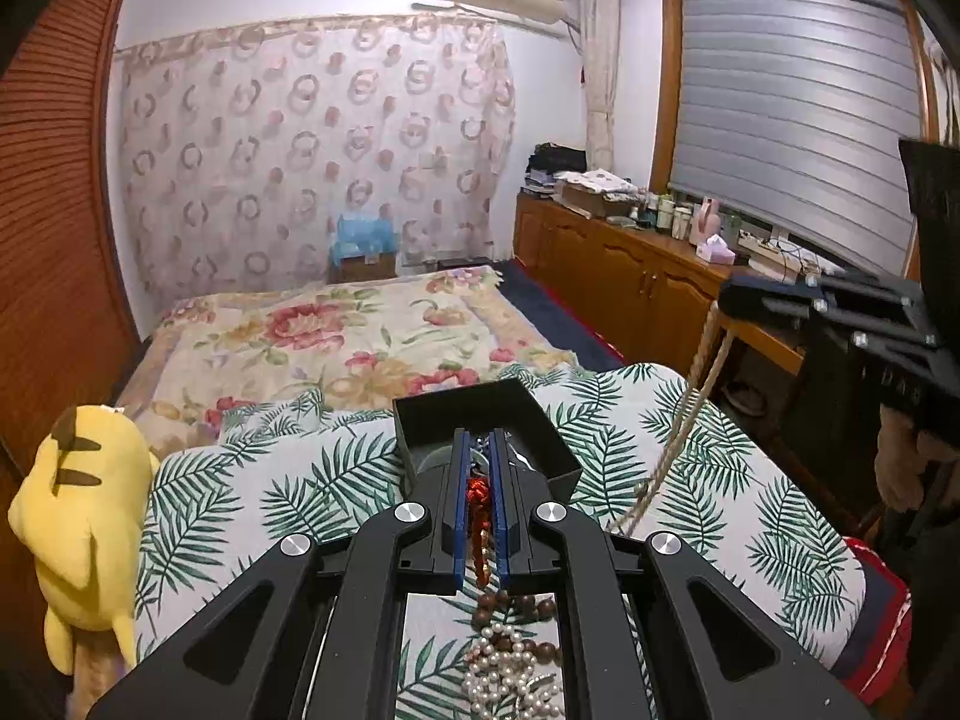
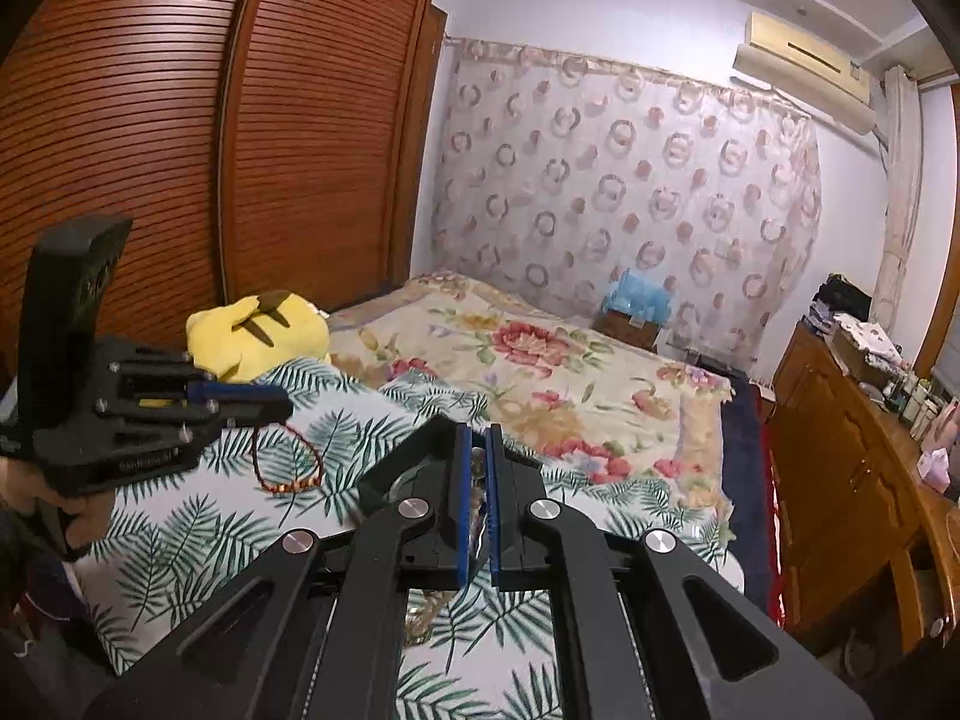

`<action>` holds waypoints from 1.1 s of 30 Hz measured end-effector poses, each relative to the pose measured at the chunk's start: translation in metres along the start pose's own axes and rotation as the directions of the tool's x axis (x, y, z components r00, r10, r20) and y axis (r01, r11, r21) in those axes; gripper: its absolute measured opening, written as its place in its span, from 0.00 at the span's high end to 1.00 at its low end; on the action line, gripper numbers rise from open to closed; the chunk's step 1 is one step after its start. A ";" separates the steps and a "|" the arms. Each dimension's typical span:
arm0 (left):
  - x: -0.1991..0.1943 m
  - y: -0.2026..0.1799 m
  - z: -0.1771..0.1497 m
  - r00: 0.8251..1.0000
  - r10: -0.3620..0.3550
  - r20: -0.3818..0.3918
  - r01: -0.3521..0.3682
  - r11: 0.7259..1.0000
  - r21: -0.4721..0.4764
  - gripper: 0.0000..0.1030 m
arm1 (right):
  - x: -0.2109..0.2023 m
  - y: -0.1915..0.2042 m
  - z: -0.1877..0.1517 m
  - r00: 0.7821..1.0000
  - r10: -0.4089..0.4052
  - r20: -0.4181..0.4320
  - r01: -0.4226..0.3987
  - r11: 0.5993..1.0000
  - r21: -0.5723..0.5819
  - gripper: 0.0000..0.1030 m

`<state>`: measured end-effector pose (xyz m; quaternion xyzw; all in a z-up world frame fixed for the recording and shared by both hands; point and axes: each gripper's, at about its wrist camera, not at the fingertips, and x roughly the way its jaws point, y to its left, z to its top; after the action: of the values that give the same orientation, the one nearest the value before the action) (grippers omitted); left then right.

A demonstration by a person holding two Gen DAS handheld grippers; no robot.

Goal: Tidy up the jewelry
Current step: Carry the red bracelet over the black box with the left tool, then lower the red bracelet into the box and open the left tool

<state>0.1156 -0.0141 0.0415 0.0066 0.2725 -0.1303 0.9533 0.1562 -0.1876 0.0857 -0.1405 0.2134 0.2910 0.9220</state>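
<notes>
My left gripper (image 1: 479, 441) is shut on a red bead bracelet (image 1: 478, 495), which hangs as a loop in the right wrist view (image 2: 287, 463). It is held just in front of an open black jewelry box (image 1: 480, 408) on the leaf-print blanket. My right gripper (image 2: 478, 438) is shut on a thin gold chain necklace (image 2: 478, 480), which dangles to the blanket in the left wrist view (image 1: 690, 402). The box (image 2: 384, 480) lies under the right gripper's fingers. A pile of pearl and brown bead strands (image 1: 510, 654) lies on the blanket below the left gripper.
A yellow plush toy (image 1: 78, 516) lies at the bed's left edge. A floral quilt (image 1: 336, 336) covers the far bed. A wooden sideboard (image 1: 636, 276) with bottles runs along the right. Slatted wooden wardrobe doors (image 2: 180, 138) stand on the left.
</notes>
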 end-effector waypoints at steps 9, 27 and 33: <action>0.016 0.008 0.007 1.000 0.002 -0.016 -0.003 1.000 -0.011 0.95 | 0.006 -0.009 0.034 0.998 -0.026 0.057 0.027 1.000 -0.015 0.95; 0.071 0.022 0.019 0.998 0.007 -0.060 -0.008 1.000 -0.023 0.95 | 0.049 -0.024 0.066 0.998 -0.047 0.044 0.048 0.998 -0.027 0.95; 0.088 0.017 0.017 0.997 -0.002 -0.083 0.000 1.000 -0.018 0.95 | 0.078 -0.021 0.053 0.999 -0.036 -0.015 0.035 0.999 -0.031 0.95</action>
<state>0.2004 -0.0205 0.0088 0.0032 0.3130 -0.1279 0.9411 0.2428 -0.1467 0.0980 -0.1608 0.2134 0.2768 0.9230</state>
